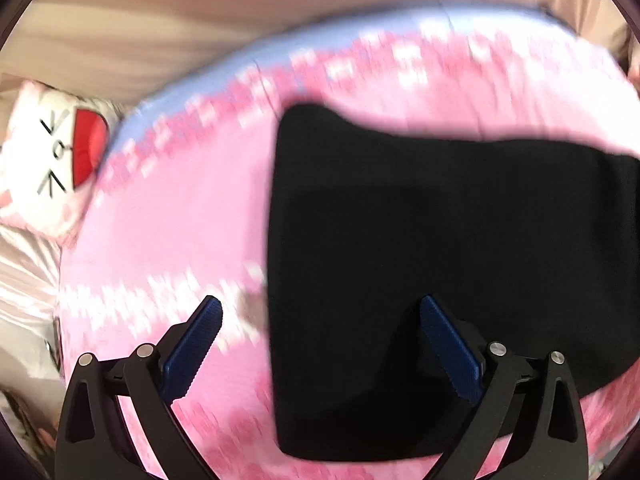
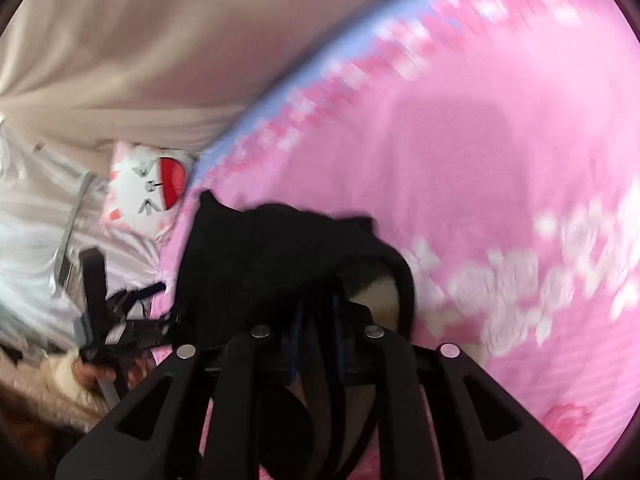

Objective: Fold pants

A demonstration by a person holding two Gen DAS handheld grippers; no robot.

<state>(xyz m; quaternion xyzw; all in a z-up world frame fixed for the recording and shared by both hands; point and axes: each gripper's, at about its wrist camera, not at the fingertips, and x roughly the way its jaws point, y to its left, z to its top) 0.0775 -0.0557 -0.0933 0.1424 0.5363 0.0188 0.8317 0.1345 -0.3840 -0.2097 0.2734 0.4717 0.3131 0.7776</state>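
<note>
Right gripper [image 2: 316,316]: pinching a lifted edge of black pants [image 2: 280,256], jaws nearly closed.
Left gripper [image 1: 320,344]: hovering wide, holding nothing.
Pants: lying partly folded on pink bedspread [image 1: 168,232].
Remaining: carrying this fold over, probably flattening.

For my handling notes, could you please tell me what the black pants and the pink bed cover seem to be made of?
The black pants look like a soft matte fabric, perhaps knit: they show no sheen and bunch limply where the right claw pinches them. The pink bed cover looks like thin printed cloth, possibly cotton, lying smooth; blur hides the weave.
</note>
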